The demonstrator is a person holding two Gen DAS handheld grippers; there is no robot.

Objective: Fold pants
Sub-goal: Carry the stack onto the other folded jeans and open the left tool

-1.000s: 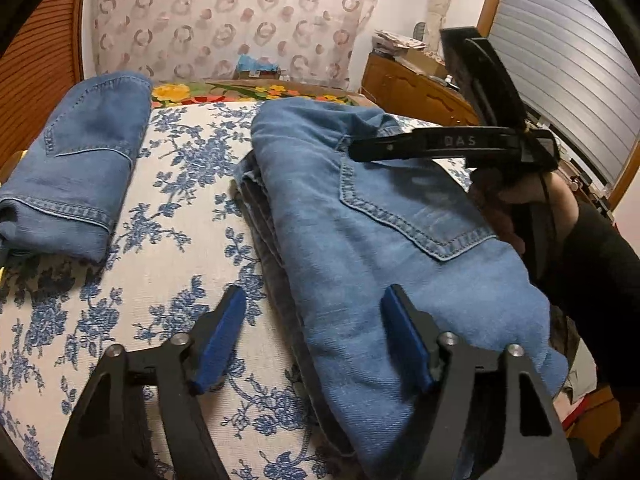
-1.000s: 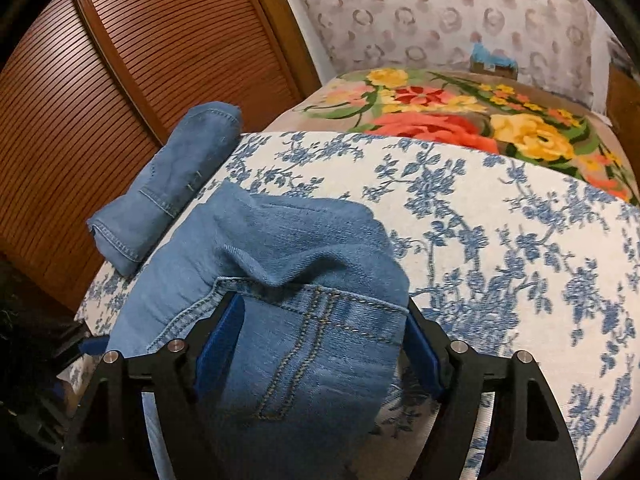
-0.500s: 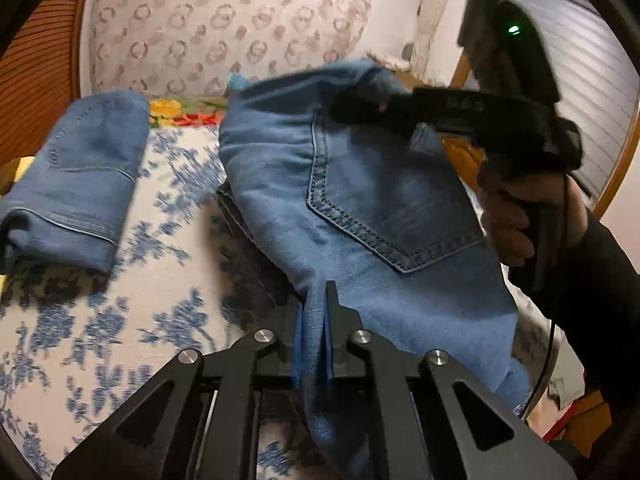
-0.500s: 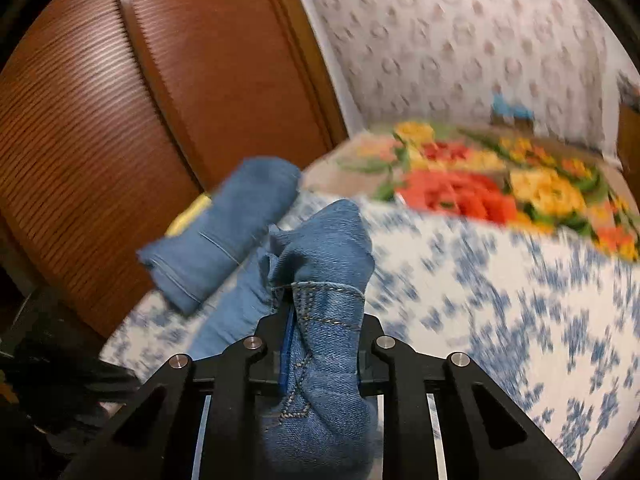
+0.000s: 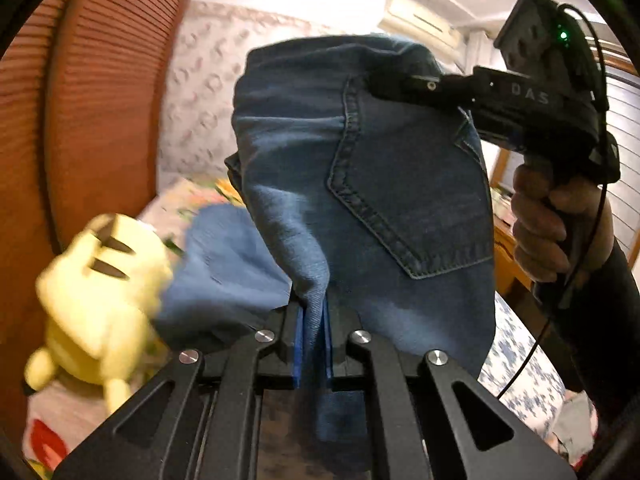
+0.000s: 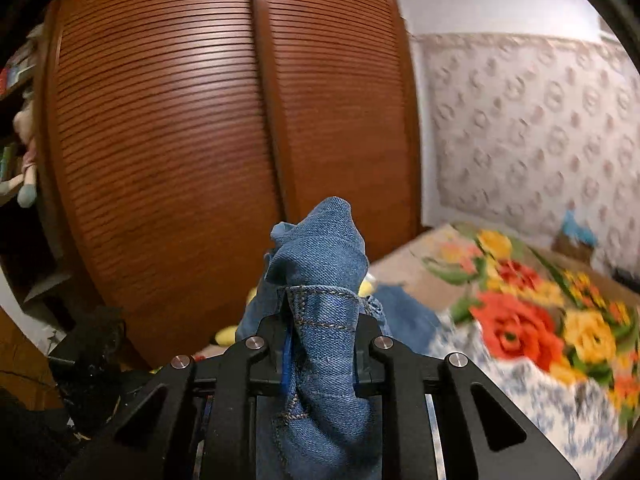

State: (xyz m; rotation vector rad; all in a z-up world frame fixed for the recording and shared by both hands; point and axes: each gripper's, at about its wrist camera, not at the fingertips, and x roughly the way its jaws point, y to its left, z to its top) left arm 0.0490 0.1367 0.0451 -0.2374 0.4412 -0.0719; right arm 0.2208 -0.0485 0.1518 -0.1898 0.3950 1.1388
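Note:
The blue jeans (image 5: 376, 184) hang in the air, back pocket toward the left wrist camera. My left gripper (image 5: 313, 320) is shut on a thin fold at their lower edge. In that same view my right gripper (image 5: 378, 85) bites the upper edge of the jeans, with a hand (image 5: 552, 220) around its grip. The right wrist view shows the right gripper (image 6: 320, 320) shut on a thick bunch of denim (image 6: 320, 264) with a stitched seam. The rest of the jeans is hidden below that camera.
A second, folded pair of jeans (image 5: 224, 264) lies on the bed beside a yellow plush toy (image 5: 100, 280). The bed has a blue-flowered sheet (image 6: 540, 392) and a bright floral blanket (image 6: 520, 312). A brown slatted wardrobe (image 6: 180, 140) stands close behind.
Both grippers went from open around the jeans to shut on them. Both then rose, lifting the jeans off the bed, and the views tilted up toward the wardrobe and wall.

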